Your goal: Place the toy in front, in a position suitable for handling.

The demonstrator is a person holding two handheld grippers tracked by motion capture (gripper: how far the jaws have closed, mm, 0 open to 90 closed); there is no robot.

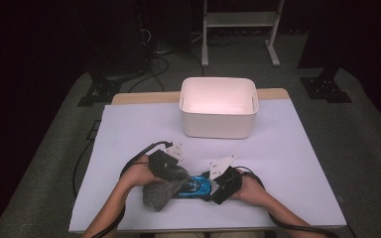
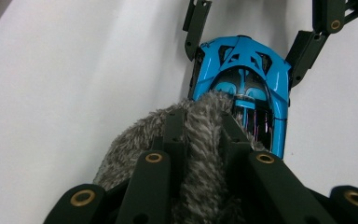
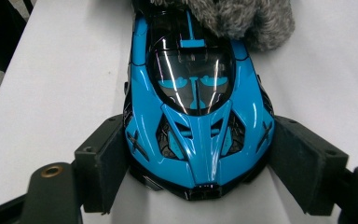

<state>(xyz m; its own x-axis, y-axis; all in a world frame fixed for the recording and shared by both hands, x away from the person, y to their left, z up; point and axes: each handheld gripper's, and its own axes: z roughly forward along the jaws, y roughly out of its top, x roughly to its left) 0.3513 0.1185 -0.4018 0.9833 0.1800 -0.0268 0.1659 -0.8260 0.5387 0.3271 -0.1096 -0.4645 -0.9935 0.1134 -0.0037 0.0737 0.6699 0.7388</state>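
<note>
A glossy blue toy car (image 1: 197, 187) lies on the white table (image 1: 287, 158) near its front edge, between my two grippers. My right gripper (image 1: 214, 187) holds the car's nose, its pads pressed on both flanks in the right gripper view (image 3: 199, 142). My left gripper (image 1: 172, 171) is shut on a grey fuzzy cloth (image 1: 159, 194). In the left gripper view the cloth (image 2: 130, 144) bulges between my jaws (image 2: 201, 122) and rests on the car's rear (image 2: 228, 56). The same cloth (image 3: 233, 18) covers the tail end of the car (image 3: 191, 116) in the right gripper view.
A white open bin (image 1: 218, 124) stands at the back middle of the table. Black cables trail from both grippers over the front edge. Beyond the table lie a dark floor, stand feet and a white frame (image 1: 238, 20).
</note>
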